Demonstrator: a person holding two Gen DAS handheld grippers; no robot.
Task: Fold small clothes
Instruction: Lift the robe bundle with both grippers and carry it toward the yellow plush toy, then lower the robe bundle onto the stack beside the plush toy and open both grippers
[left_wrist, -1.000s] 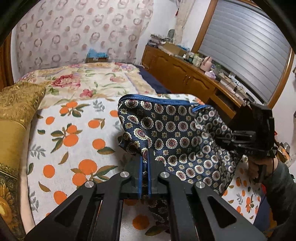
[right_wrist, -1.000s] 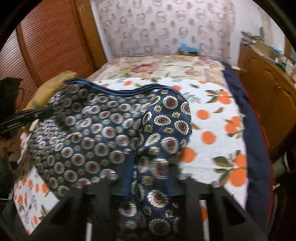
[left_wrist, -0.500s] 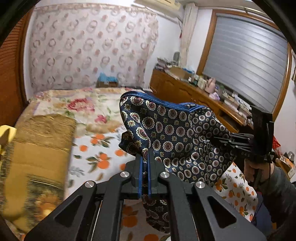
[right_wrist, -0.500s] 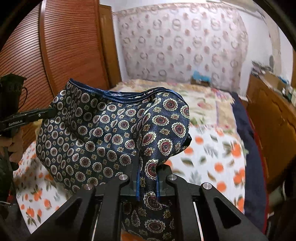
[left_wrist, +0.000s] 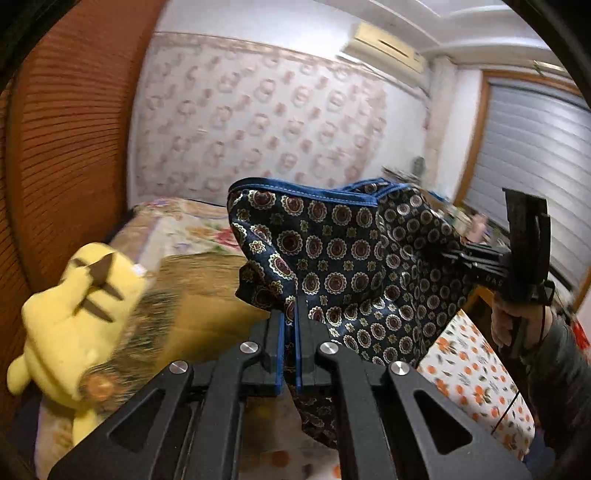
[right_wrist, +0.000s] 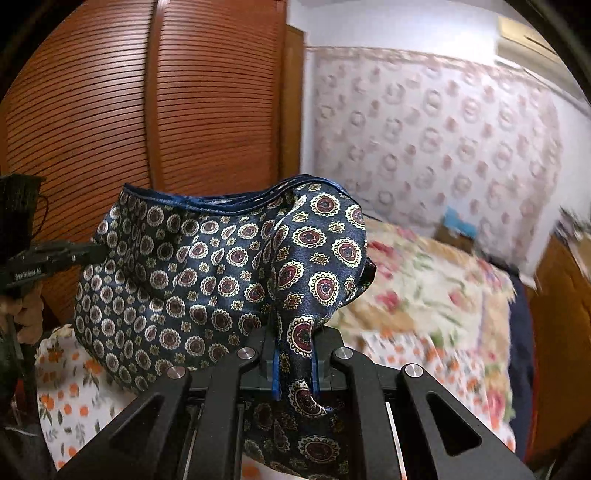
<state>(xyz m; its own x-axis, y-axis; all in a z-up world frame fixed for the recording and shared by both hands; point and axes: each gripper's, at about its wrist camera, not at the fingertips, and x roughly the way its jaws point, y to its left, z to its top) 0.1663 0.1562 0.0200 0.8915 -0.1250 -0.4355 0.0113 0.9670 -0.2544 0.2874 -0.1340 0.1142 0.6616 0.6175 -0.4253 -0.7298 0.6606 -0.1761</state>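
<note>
Soft, even indoor light through my two fisheye lenses: black vignette and bowed edges, motion-smeared wallpaper (left_wrist: 258, 122) and bedspread (right_wrist: 424, 291), sharp patterned cloth (right_wrist: 207, 273) up close.

**Garment strung between my two grippers above the bed**

My left gripper (left_wrist: 289, 321) has one end of the garment (left_wrist: 343, 254), my right gripper (right_wrist: 294, 354) the other, cloth spanning between them, off the bed (right_wrist: 424, 288). From my left view: plush toy (left_wrist: 70, 314) at left, on a cushion (left_wrist: 199, 295); my right hand (left_wrist: 511, 325) at far right. Wardrobe doors (right_wrist: 147, 110) left of the bed, wall (right_wrist: 443, 140) behind it, sheet (left_wrist: 469, 373) below the garment.
</note>
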